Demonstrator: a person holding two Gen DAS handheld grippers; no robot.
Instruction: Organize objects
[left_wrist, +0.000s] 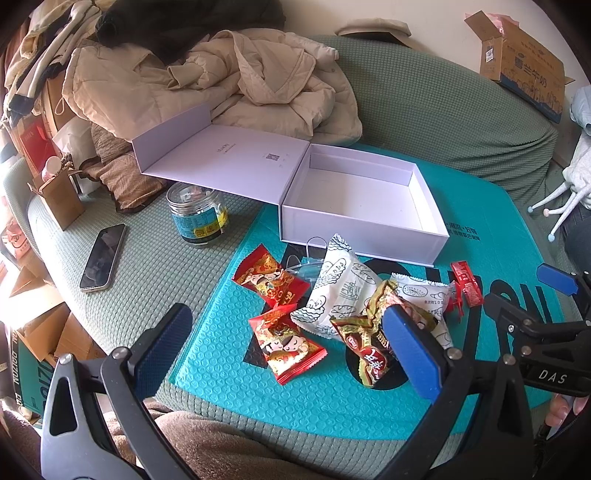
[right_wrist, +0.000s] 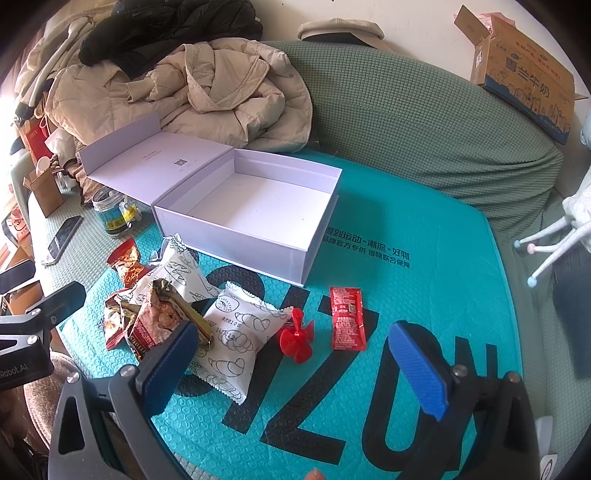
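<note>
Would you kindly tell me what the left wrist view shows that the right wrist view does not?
Only the left wrist view shows the second red figure-printed snack packet clearly. Only the right wrist view shows the red propeller toy whole, with the red sachet lying flat. Both show the open white box, jar, phone and teal mailer.

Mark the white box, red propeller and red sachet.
white box (right_wrist: 255, 206), right wrist view, bare inner floor.
red propeller (right_wrist: 295, 338), right wrist view, hub where the blades meet.
red sachet (right_wrist: 347, 319), right wrist view, middle of its printed face.
</note>
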